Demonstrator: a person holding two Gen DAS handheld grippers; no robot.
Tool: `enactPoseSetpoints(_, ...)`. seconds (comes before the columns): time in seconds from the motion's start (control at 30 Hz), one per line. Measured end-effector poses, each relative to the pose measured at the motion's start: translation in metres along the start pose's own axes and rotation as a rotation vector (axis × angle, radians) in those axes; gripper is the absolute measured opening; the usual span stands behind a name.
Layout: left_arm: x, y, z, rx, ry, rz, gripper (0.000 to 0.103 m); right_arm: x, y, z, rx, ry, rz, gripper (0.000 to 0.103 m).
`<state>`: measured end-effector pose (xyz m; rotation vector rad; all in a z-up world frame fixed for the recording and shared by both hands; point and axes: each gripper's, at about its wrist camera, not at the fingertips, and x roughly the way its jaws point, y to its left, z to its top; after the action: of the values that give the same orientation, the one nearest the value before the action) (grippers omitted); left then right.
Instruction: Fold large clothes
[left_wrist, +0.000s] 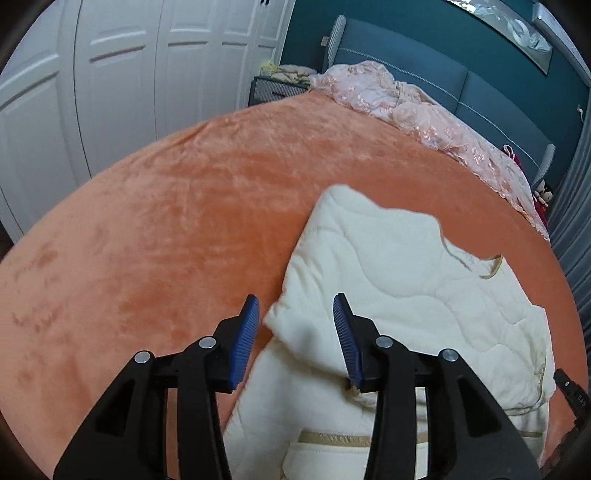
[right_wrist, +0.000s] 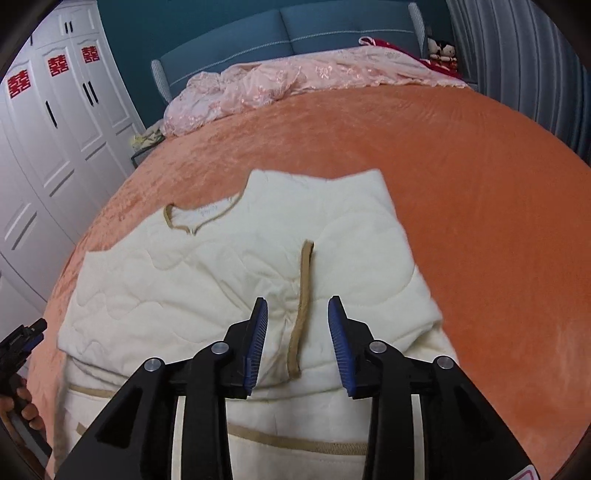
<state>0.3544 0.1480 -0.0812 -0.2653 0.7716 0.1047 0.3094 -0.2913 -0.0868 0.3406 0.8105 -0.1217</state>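
Plush orange bed cover (right_wrist: 461, 192) carries a cream quilted garment (right_wrist: 207, 273) with tan piping. Left gripper (left_wrist: 295, 332) and right gripper (right_wrist: 297, 332) hover over it, jaws spread open and empty.

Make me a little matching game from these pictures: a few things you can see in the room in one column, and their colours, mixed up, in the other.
Things:
1. quilted garment
2. bed cover
3. headboard
4. wardrobe doors

Colours:
A. blue
B. white
C. cream with tan trim
D. orange

Pairs: 1-C, 2-D, 3-A, 4-B
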Motion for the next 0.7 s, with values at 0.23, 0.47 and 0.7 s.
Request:
enactPoseSetpoints(0.23, 0.053, -0.069, 0.069, 0.124, 0.103, -0.126, 0.040, 0.056, 0.056, 0.058, -0.064, 0.084, 0.063, 0.039)
enactPoseSetpoints(0.47, 0.138, -0.124, 0.050, 0.251, 0.275, -0.149, 0.040, 0.121, 0.116, 0.044, -0.289, 0.234, 0.089, 0.029)
enactPoseSetpoints(0.7, 0.152, -0.109, 0.014, 0.276, 0.156, -0.161, 0.042, 0.136, 0.061, 0.029, -0.193, 0.148, 0.106, 0.026)
